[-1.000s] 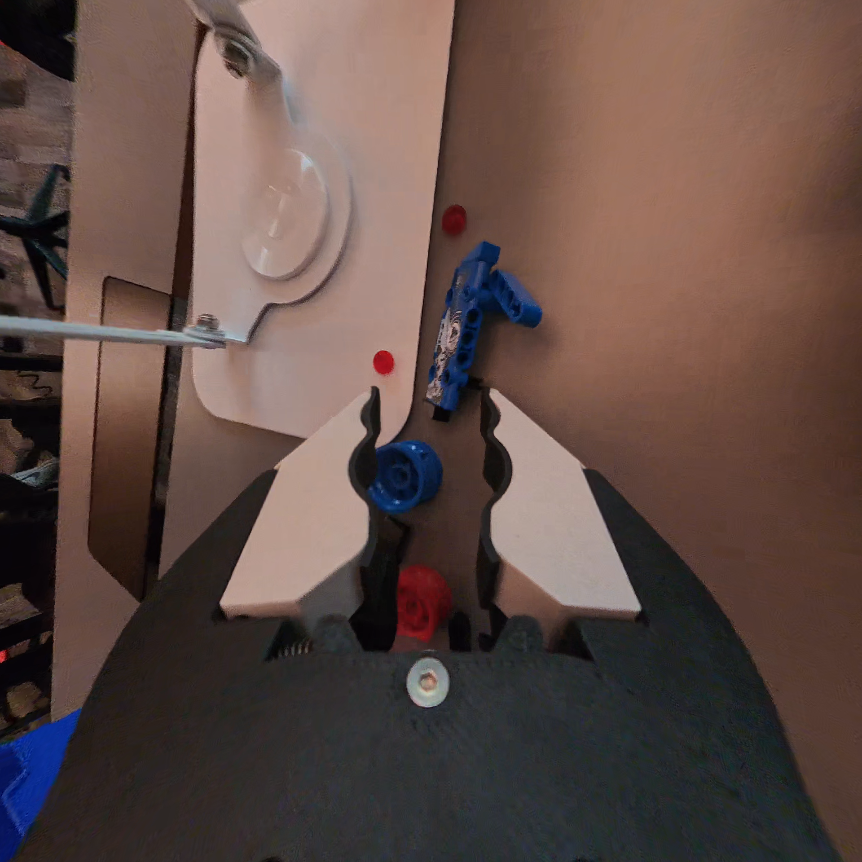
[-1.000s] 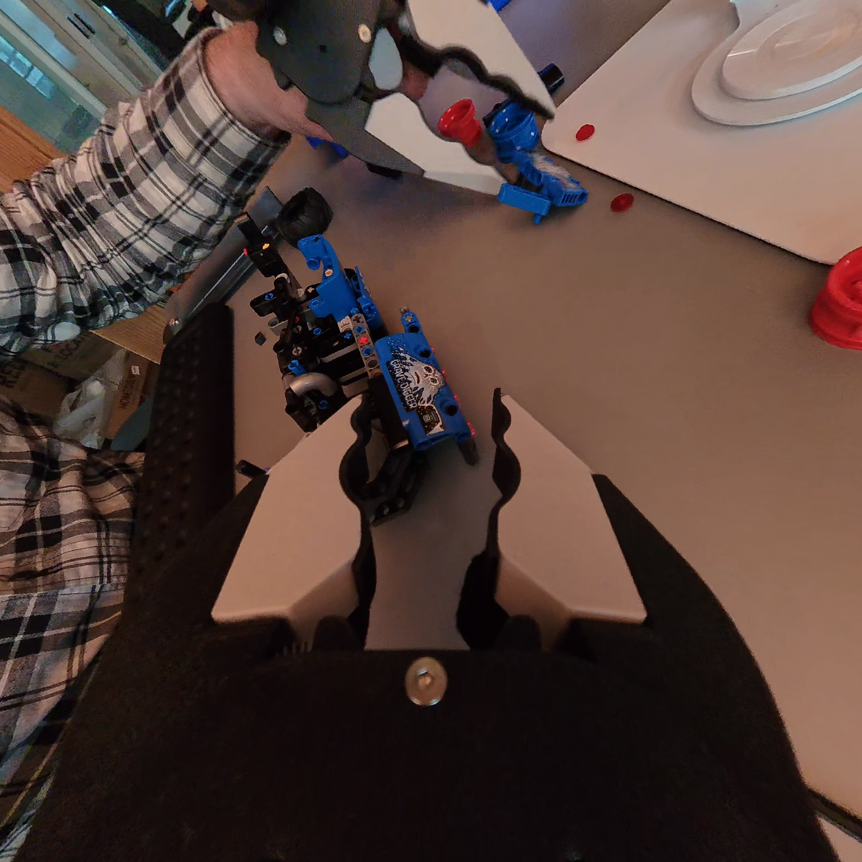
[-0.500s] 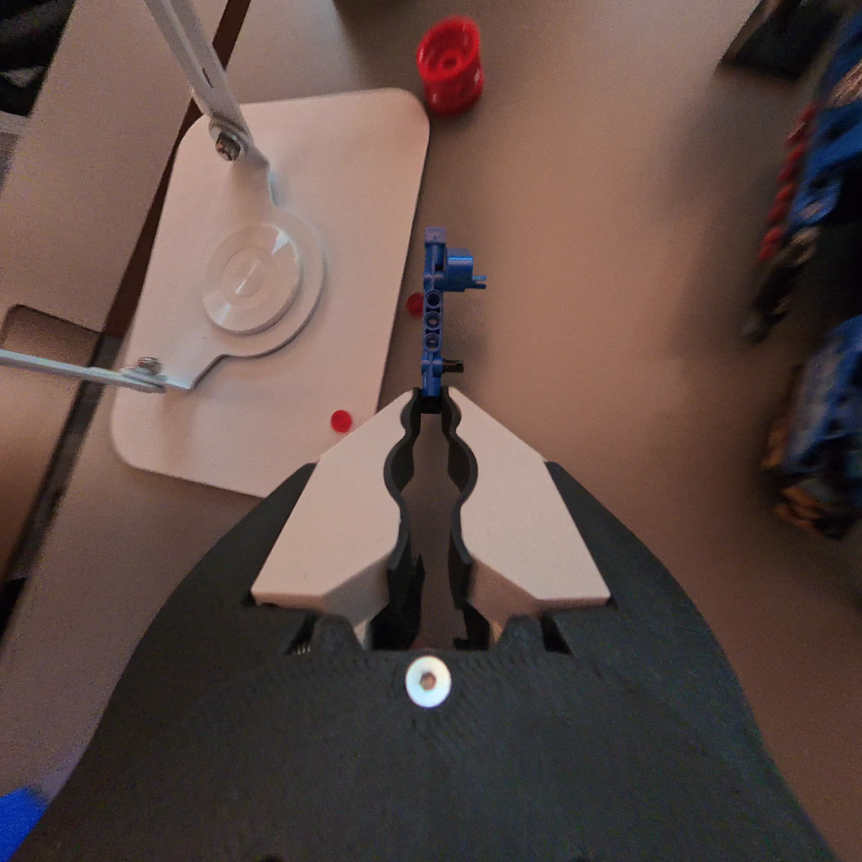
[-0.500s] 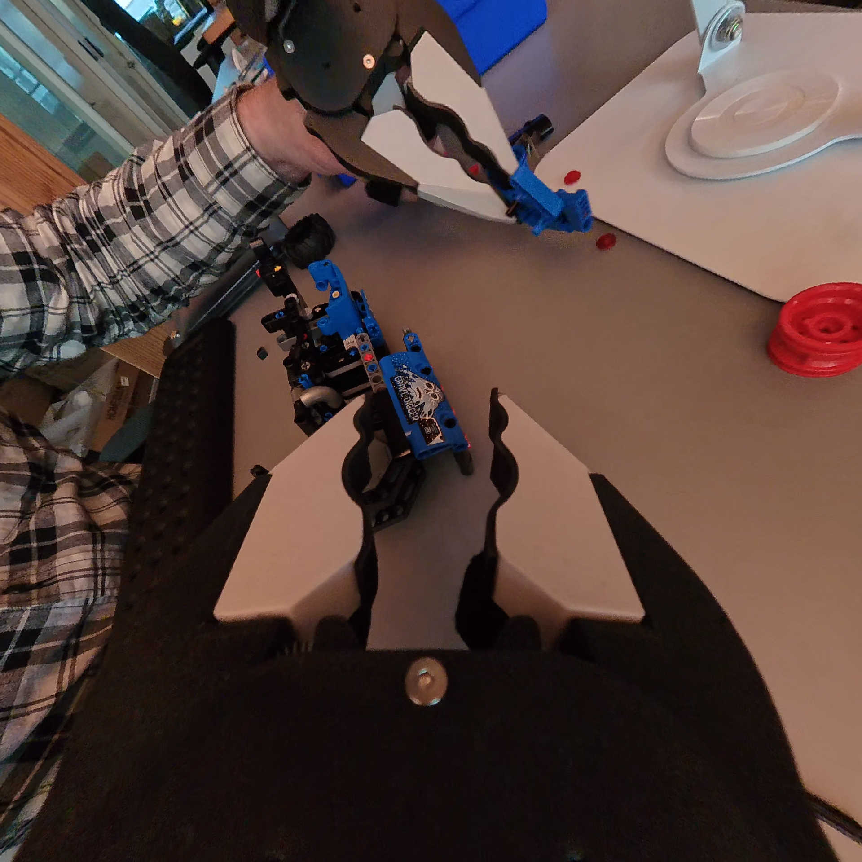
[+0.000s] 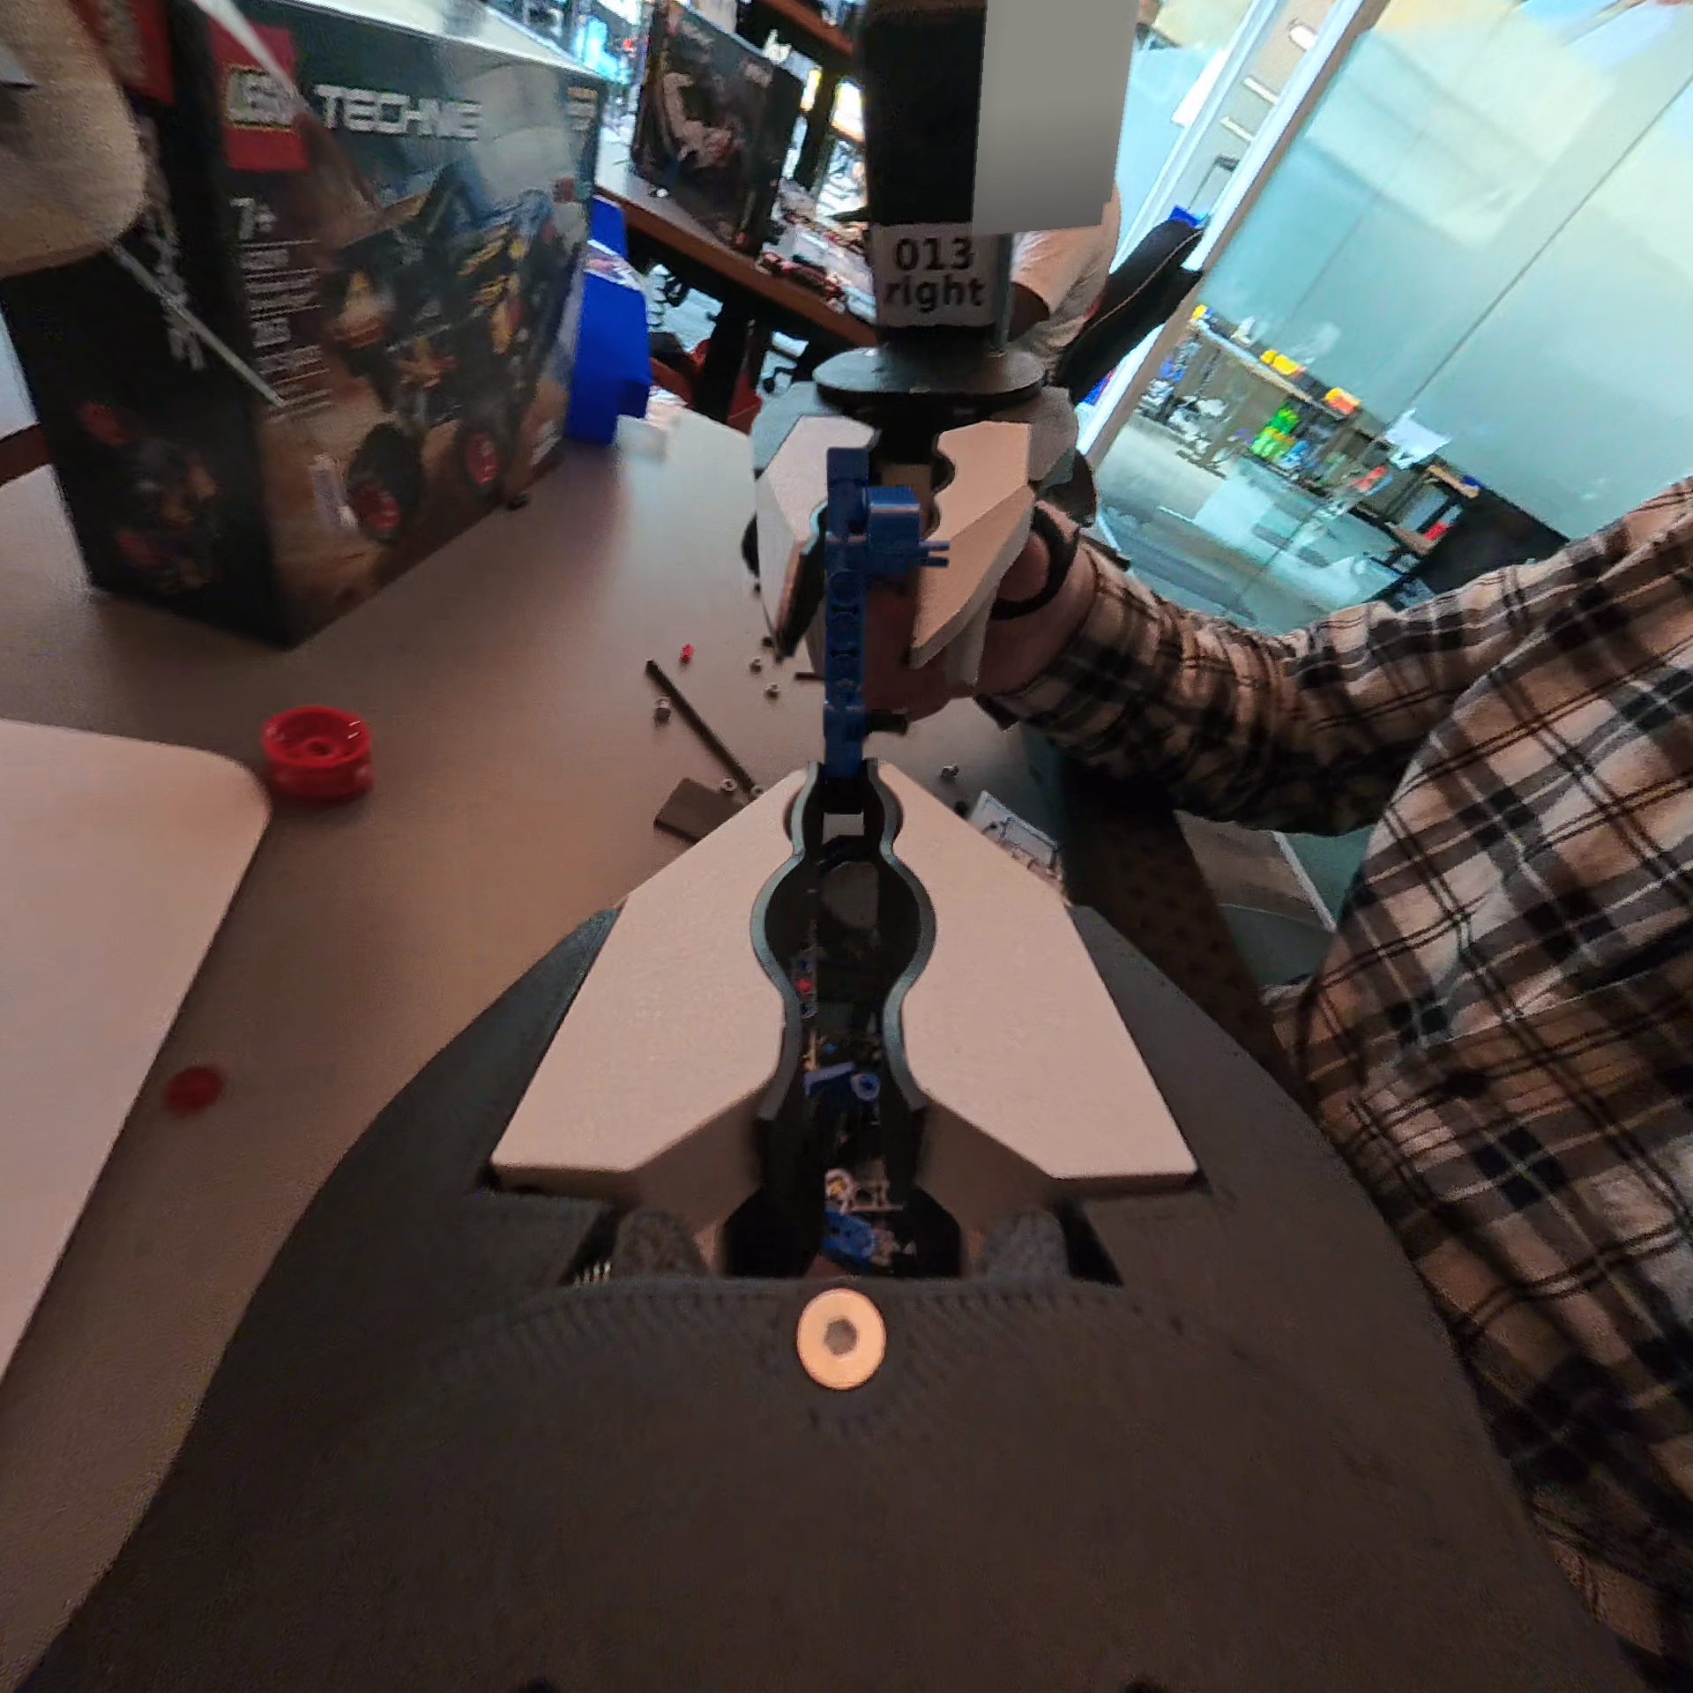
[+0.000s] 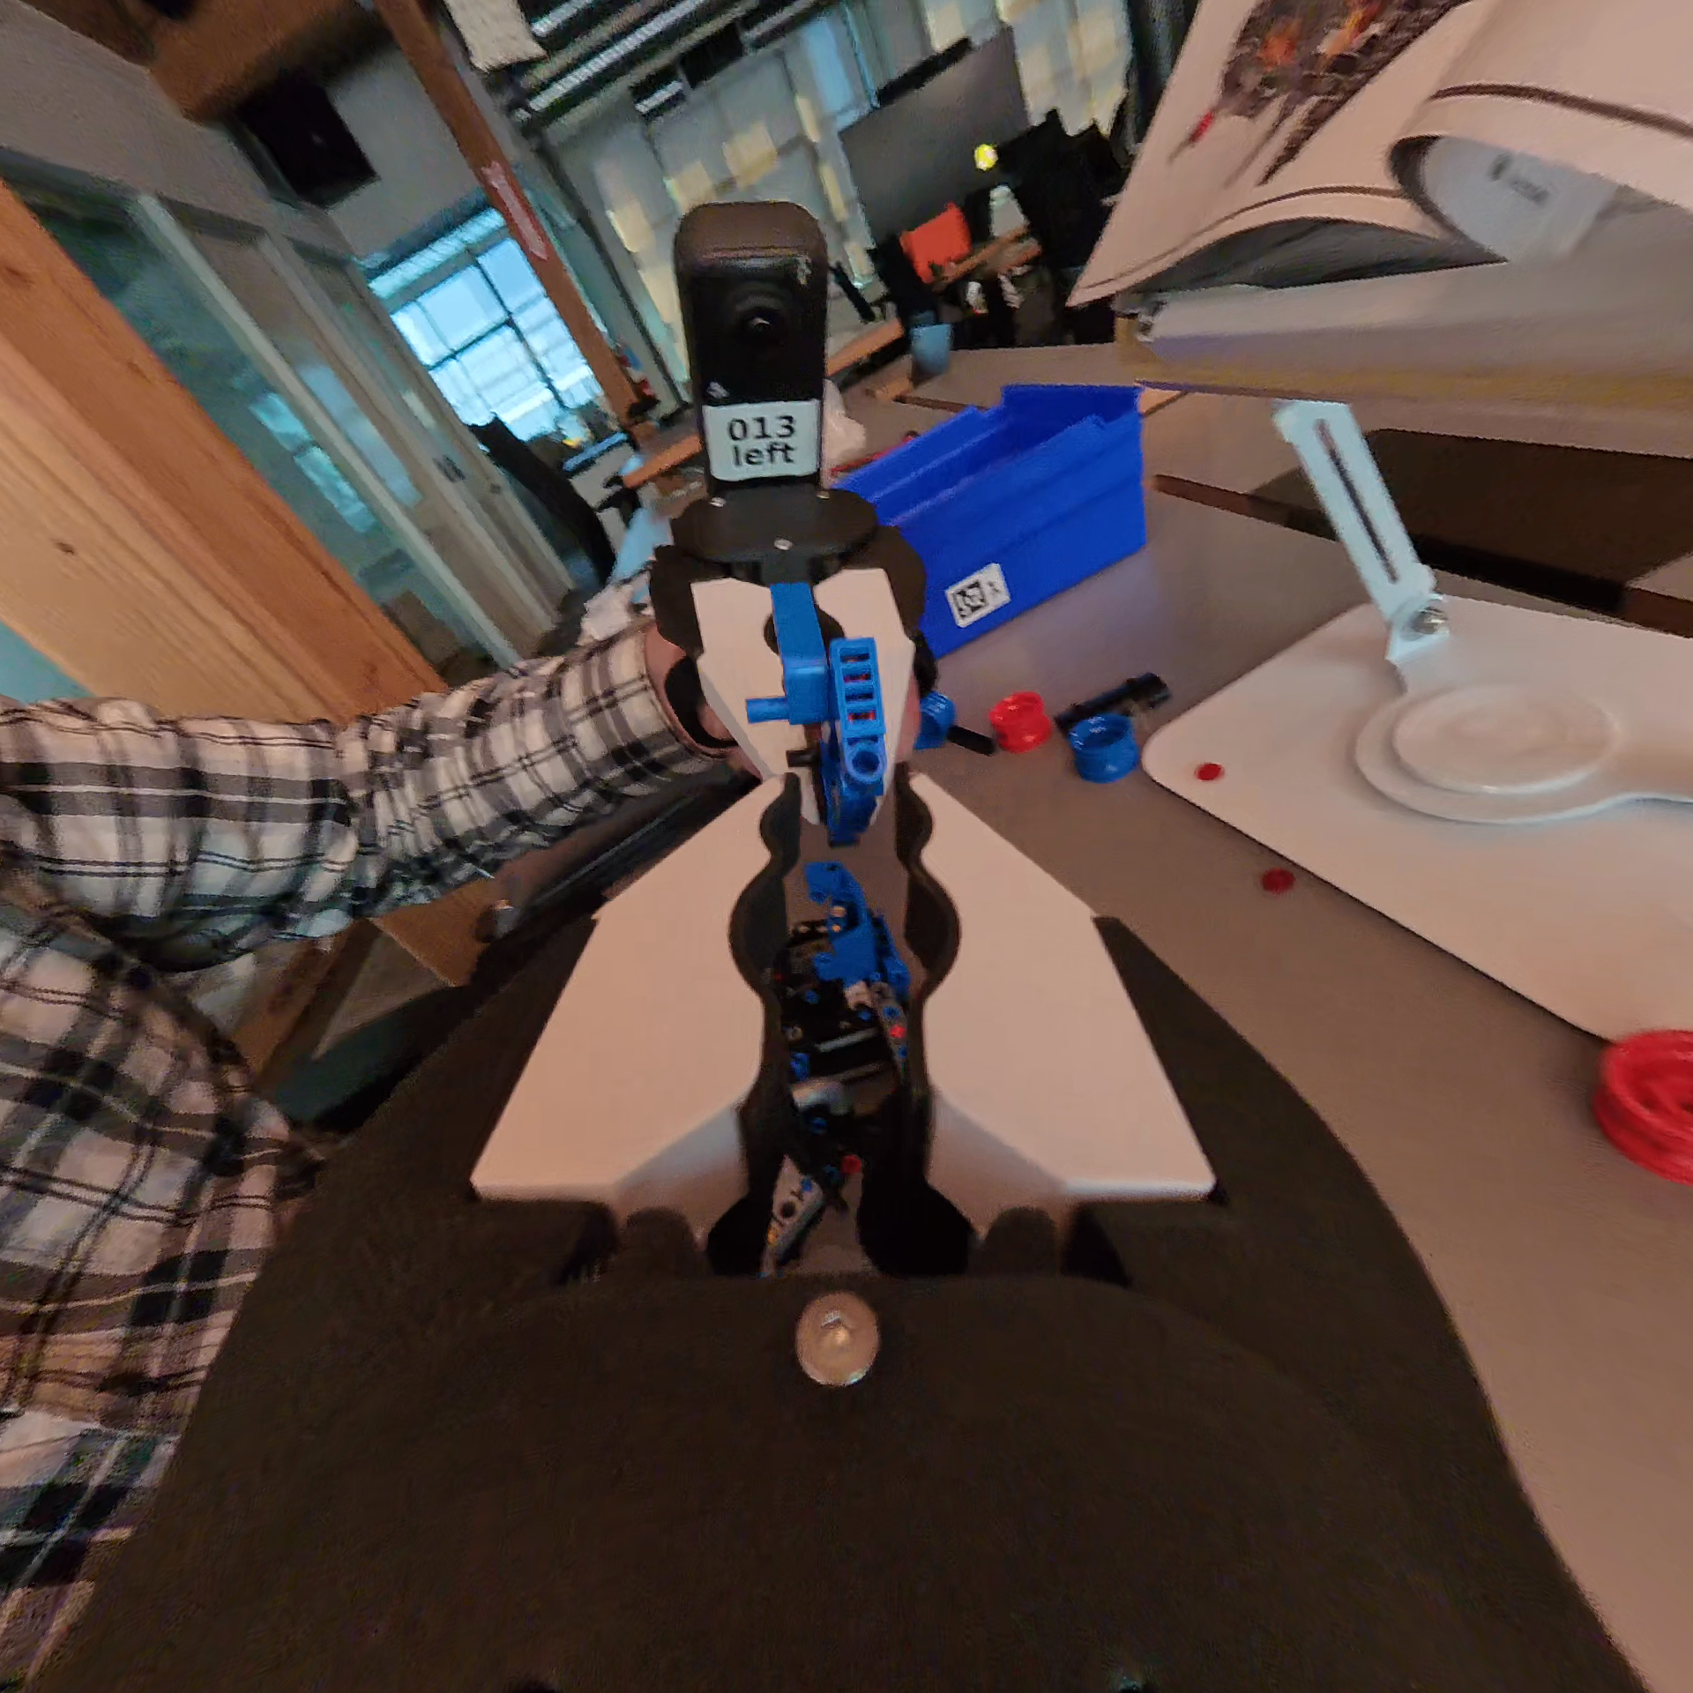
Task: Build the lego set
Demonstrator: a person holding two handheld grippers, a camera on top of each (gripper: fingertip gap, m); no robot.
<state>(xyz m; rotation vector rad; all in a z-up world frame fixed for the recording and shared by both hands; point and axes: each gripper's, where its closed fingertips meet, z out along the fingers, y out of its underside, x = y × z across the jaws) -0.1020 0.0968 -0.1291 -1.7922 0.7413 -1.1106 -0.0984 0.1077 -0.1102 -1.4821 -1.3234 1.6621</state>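
Pinching the blue beam [image 5: 843,632] endwise in your left gripper [image 5: 838,779] frees its far end; right gripper [image 6: 838,788] jaws spread.

A grey surface [image 5: 513,824] carries a white stand base [image 6: 1429,824] with a round raised disc at its middle and a slotted white bracket [image 6: 1356,522] bolted upright to it. Above the bracket, an open booklet [image 6: 1356,119] rests on a tilted holder. A blue bin [image 6: 1017,495] with a square code sticker sits behind, on the same surface. A wooden panel [image 6: 137,476] fills the left of the right wrist view, glass partitions behind it. In the left wrist view, frosted glass walls [image 5: 1429,275] stand on the right, with desks and a dark office chair [image 5: 1136,284] farther back.
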